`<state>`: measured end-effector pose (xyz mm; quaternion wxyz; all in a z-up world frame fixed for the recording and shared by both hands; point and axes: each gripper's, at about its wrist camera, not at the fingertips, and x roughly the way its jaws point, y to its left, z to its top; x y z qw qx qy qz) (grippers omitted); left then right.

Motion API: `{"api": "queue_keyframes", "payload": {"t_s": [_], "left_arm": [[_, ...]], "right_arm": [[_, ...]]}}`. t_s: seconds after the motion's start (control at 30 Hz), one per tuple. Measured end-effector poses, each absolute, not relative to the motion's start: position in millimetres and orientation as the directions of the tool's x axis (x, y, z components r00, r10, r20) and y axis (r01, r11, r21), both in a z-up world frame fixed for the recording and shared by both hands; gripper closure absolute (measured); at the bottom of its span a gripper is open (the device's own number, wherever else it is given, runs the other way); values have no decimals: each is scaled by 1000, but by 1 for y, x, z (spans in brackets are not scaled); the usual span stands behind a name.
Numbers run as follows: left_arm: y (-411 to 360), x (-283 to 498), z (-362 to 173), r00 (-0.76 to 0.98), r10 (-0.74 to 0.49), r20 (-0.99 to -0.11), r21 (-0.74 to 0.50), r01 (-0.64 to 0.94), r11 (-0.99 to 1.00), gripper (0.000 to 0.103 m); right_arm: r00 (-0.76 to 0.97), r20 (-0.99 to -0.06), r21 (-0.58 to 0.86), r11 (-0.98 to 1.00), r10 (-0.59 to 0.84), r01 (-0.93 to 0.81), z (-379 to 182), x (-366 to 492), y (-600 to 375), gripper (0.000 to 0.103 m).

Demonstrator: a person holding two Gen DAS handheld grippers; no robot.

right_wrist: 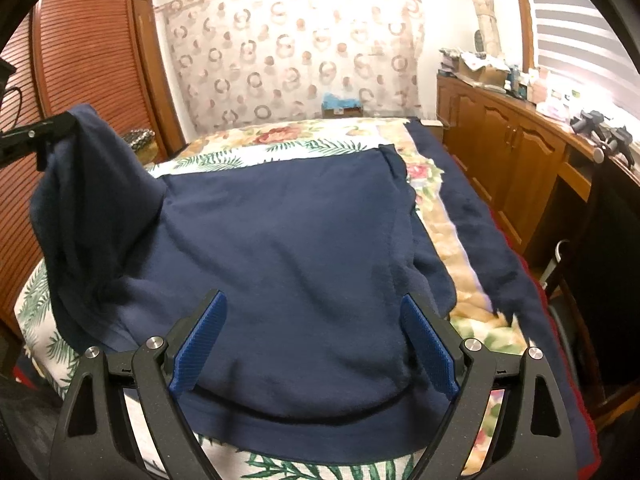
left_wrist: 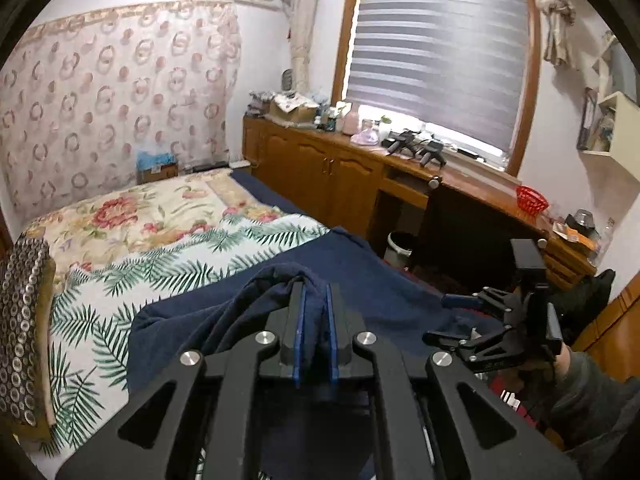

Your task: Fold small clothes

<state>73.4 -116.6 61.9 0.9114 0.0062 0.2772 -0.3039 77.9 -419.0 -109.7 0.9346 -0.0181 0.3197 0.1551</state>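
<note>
My left fingers (left_wrist: 316, 300) pinch the navy sweatshirt's (right_wrist: 280, 248) sleeve (right_wrist: 80, 184) up off the bed (right_wrist: 280, 140) to fold inward (right fingers (right_wrist: 316, 340) wide apart, empty, above the hem).

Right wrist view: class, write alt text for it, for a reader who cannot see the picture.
An open right gripper hovers over a navy garment spread flat on a floral bedspread. At the left edge, the left gripper lifts one part of the garment up off the bed. Wooden cabinets line the right wall.
</note>
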Motion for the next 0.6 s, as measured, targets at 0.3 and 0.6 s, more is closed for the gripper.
{"api": "queue_keyframes", "payload": {"t_s": [0.3,0.6], "left_arm": [[-121,65,52,653,-516,-554,-106,560,822,71],[-82,61,30,684,-438,-584,-119,461,879,70]], "right_arm": [[738,-607,61,944,294,-326,-108,78,-407,13],[715,-612,46,918,338,-394,-104,89,-380,13]]}}
